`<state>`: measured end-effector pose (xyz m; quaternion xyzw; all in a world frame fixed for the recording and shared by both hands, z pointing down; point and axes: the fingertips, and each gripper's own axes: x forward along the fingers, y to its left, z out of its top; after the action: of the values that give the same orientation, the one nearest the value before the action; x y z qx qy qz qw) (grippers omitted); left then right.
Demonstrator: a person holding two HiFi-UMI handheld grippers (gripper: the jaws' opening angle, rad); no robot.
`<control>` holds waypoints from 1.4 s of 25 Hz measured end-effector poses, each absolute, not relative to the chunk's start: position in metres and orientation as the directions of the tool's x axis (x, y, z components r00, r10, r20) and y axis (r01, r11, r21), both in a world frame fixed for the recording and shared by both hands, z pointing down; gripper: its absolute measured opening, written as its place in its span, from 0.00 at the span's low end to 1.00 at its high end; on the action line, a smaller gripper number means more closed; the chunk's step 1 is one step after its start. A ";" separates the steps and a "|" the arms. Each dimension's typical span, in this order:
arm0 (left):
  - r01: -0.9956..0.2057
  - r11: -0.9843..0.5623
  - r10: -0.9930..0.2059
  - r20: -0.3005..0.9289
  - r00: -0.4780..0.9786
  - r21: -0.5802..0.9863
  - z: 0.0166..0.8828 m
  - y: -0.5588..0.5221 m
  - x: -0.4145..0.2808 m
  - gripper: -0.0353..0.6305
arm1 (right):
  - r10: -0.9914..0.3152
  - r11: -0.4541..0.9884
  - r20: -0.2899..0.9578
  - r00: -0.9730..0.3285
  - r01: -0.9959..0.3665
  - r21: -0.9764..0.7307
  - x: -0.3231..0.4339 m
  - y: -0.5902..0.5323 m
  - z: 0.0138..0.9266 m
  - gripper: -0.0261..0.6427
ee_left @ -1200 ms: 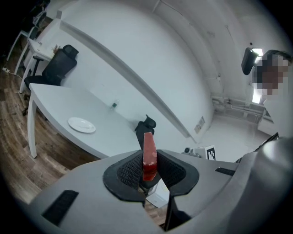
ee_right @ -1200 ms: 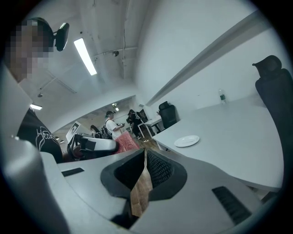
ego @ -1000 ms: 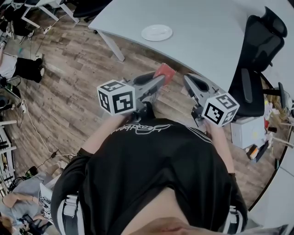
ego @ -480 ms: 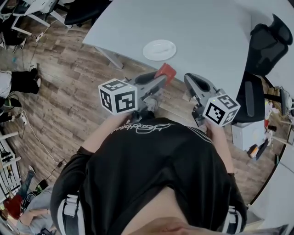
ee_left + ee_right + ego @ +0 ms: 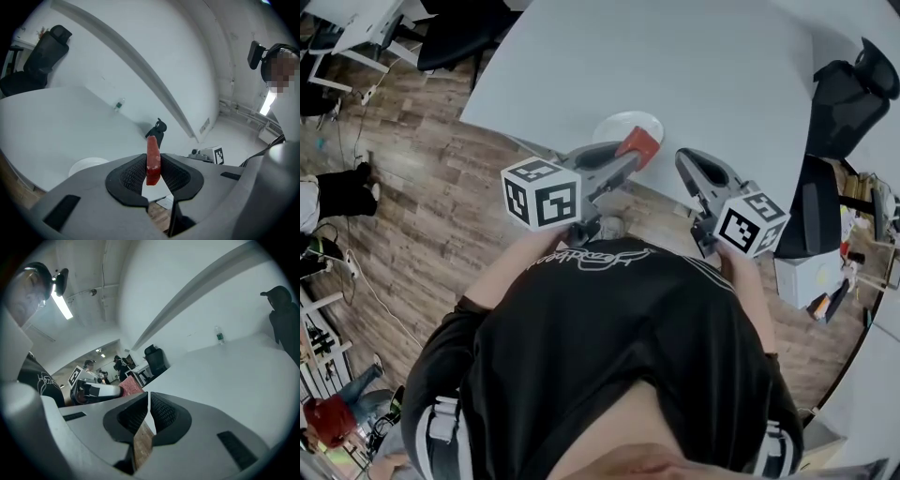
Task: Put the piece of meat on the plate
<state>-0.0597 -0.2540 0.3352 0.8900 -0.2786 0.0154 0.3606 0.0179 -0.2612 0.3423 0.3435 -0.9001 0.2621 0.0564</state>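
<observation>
Two grippers are in view, and only one carries anything. Our left gripper [image 5: 153, 174] has its jaws clamped on the flat red piece of meat [image 5: 153, 157], which stands on edge between them and pokes up past the tips. Our right gripper [image 5: 148, 409] has its jaws drawn together to a thin slit with nothing between them.

In the head view the meat sits just above centre and overlaps the near edge of the round white plate [image 5: 614, 124]. The plate rests close to the near edge of the pale grey table [image 5: 694, 66]. In the left gripper view the plate lies at lower left, off to the side of the meat.

We judge the pickup done and the carry nearly finished. What remains is to bring the meat over the plate, lower it and open the left jaws.
</observation>
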 end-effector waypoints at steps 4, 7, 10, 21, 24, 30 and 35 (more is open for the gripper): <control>-0.503 -0.583 -0.465 0.245 0.850 0.638 0.345 -0.272 -0.059 0.19 | -0.596 0.611 0.285 -0.750 -0.655 -0.445 0.018 -0.279 0.349 0.07; -0.504 -0.578 -0.451 0.264 0.853 0.642 0.354 -0.285 -0.059 0.19 | -0.598 0.602 0.290 -0.747 -0.658 -0.453 0.018 -0.294 0.355 0.07; -0.502 -0.571 -0.435 0.280 0.856 0.650 0.362 -0.295 -0.058 0.19 | -0.598 0.589 0.295 -0.745 -0.658 -0.469 0.019 -0.305 0.362 0.07; -0.529 -0.547 -0.399 0.353 0.846 0.648 0.391 -0.317 -0.055 0.19 | -0.595 0.539 0.310 -0.742 -0.654 -0.530 0.026 -0.321 0.396 0.07; -0.536 -0.536 -0.385 0.376 0.843 0.652 0.401 -0.317 -0.055 0.19 | -0.597 0.519 0.315 -0.738 -0.654 -0.550 0.027 -0.319 0.405 0.07; -0.542 -0.513 -0.338 0.424 0.840 0.666 0.434 -0.314 -0.049 0.19 | -0.596 0.475 0.331 -0.732 -0.653 -0.589 0.030 -0.313 0.425 0.07; -0.553 -0.499 -0.309 0.459 0.833 0.668 0.460 -0.315 -0.048 0.19 | -0.597 0.437 0.353 -0.720 -0.661 -0.609 0.035 -0.310 0.442 0.07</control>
<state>-0.0482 -0.3149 0.4602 0.8540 -0.2522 0.1412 0.4326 0.0347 -0.3100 0.4421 0.3716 -0.8467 0.3784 0.0426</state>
